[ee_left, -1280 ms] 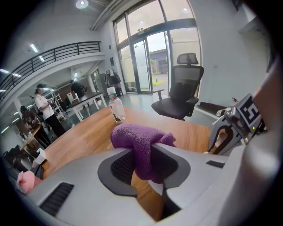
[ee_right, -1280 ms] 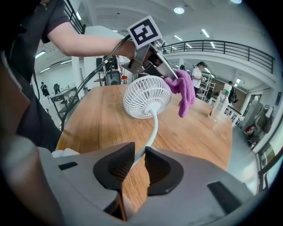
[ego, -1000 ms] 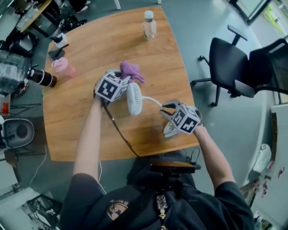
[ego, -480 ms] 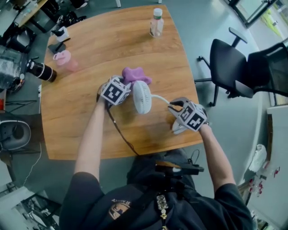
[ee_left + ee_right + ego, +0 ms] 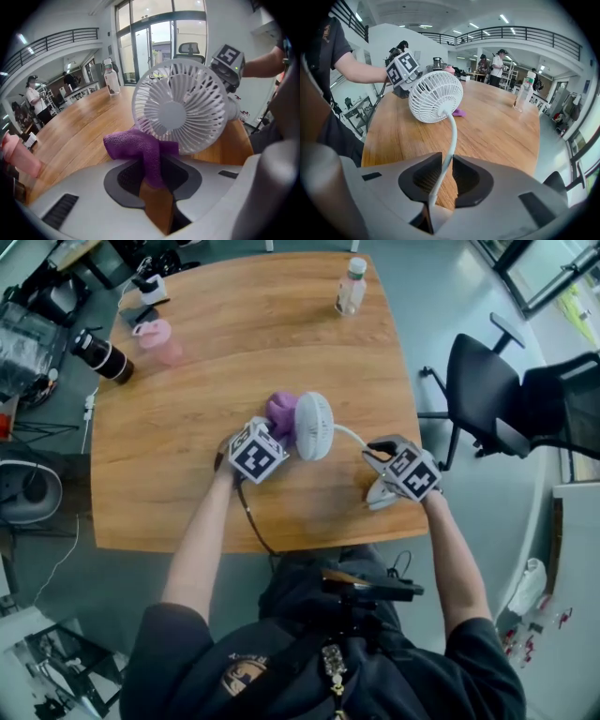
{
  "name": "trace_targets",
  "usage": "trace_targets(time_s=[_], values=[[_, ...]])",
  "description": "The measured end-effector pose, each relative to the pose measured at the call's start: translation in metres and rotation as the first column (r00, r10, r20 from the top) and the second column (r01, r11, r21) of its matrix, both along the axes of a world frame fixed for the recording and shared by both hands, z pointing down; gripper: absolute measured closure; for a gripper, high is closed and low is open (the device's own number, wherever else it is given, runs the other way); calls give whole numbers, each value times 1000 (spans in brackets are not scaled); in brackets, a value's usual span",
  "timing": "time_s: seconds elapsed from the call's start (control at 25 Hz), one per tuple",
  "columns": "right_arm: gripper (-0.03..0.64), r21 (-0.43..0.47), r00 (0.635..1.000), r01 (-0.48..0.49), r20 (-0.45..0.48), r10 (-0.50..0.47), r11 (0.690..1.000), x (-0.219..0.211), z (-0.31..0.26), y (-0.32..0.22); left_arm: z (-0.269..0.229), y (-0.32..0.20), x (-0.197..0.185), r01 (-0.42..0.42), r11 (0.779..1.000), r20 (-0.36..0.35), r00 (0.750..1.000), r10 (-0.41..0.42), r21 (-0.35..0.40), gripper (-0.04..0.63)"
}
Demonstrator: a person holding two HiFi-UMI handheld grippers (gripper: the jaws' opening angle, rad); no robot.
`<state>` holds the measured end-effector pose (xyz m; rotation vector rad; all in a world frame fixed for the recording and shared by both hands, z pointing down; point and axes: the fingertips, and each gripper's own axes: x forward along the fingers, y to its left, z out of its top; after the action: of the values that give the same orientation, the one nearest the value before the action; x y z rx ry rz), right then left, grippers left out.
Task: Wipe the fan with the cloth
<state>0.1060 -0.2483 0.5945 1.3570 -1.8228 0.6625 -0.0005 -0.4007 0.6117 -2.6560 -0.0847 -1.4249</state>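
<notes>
The wooden table [image 5: 187, 427] fills the head view, and a black chair [image 5: 487, 409] stands off its right edge. The white fan [image 5: 313, 426] is held up over the right half of the table, nearer the near edge than the far one. Its round grille stands upright and its thin stem [image 5: 451, 140] curves back towards the right edge.

The right gripper [image 5: 377, 452] is where it was a second ago. Its jaws are easing apart, with the stem between the pads and touching them. The left gripper [image 5: 277, 430] is clamped on the purple cloth [image 5: 280, 412].

A second ago the cloth sat past the grille's far rim. It has since come down towards the near edge and now lies against the lower left of the grille, touching the ribs.

A clear bottle [image 5: 351, 287] stands by the far right corner, and a pink cup [image 5: 157, 337] stands near the far left one.
</notes>
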Motion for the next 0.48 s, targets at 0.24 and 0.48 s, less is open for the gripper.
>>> trace_targets(time_s=[0.24,0.48], values=[[538,2,1000,-9,-20,9,1000,5,3,-1,-6,37,-16,-9,1000,-6,1000,9,3,505],[538,2,1000,14,-28,-14,1000,0,2,2,-30,59,-26,-51,998,-30,998,52,27,505]])
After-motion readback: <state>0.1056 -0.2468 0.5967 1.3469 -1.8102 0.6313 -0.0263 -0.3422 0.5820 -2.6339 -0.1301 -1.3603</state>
